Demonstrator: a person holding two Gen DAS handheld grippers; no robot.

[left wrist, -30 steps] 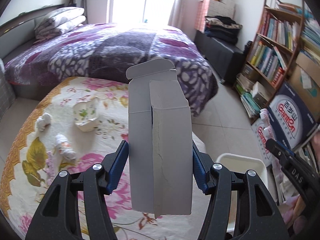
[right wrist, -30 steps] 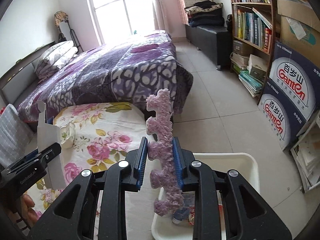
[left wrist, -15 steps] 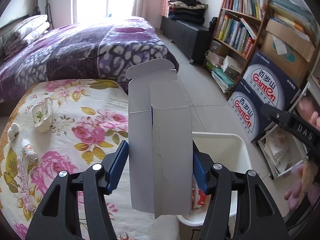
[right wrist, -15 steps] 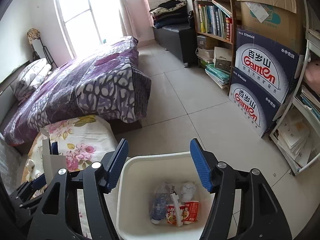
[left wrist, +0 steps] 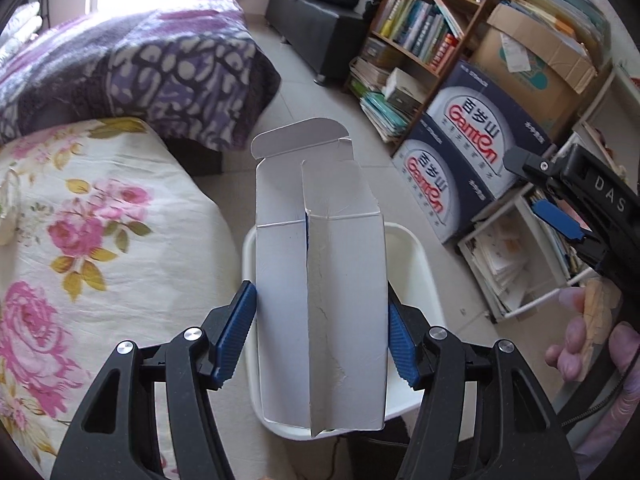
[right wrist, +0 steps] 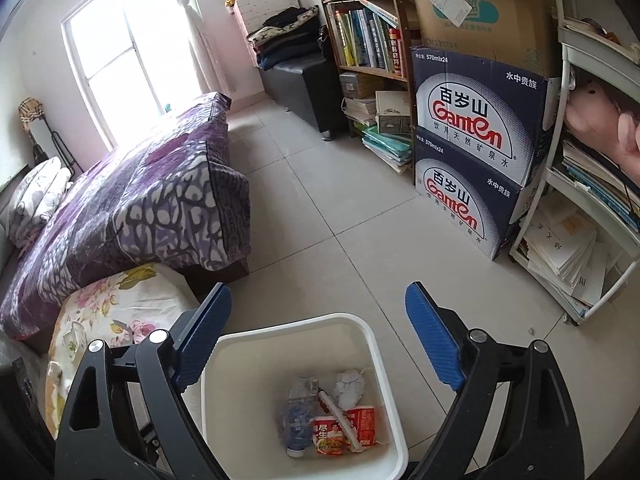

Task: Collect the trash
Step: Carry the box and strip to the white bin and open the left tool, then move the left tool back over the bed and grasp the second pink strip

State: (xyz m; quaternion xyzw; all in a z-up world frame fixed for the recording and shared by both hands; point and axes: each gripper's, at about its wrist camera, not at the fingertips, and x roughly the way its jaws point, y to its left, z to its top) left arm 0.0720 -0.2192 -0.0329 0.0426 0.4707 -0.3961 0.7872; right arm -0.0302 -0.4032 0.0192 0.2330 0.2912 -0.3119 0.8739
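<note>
Since the earlier frames both views have swung off the floral surface toward the white bin, and the knobbly lilac strip that the right tool (right wrist: 316, 336) pinched a second ago is no longer between its jaws, which have just been opening and now stand wide apart with nothing between them. Directly below and just beyond those ribbed blue pads (right wrist: 434, 342) sits the white plastic bin (right wrist: 236, 400), square with rounded corners and smooth walls. On its bottom lie a crushed clear plastic bottle (right wrist: 296, 420), a crumpled white paper wad (right wrist: 349, 388), a red printed packet (right wrist: 344, 430) and a thin white stick across the packet; I cannot make out the lilac strip there.

Clamped between the pads of the left tool (left wrist: 322, 338) is a flattened carton (left wrist: 320, 280) of matte grey-white card, held upright, long and rectangular, with a rounded tuck flap at its far end and a torn, rough seam running down its middle. Its near end hangs over the bin (left wrist: 424, 272), whose rim shows on both sides of the card. Left of the bin lies the cream cloth with pink roses (left wrist: 100, 240), soft and slightly creased. Far right in this view, a hand (left wrist: 588, 340) grips the handle of the right tool. Stacked navy water cartons (right wrist: 476, 140) stand on the pale tiled floor (right wrist: 320, 208), right of the bin.
</note>
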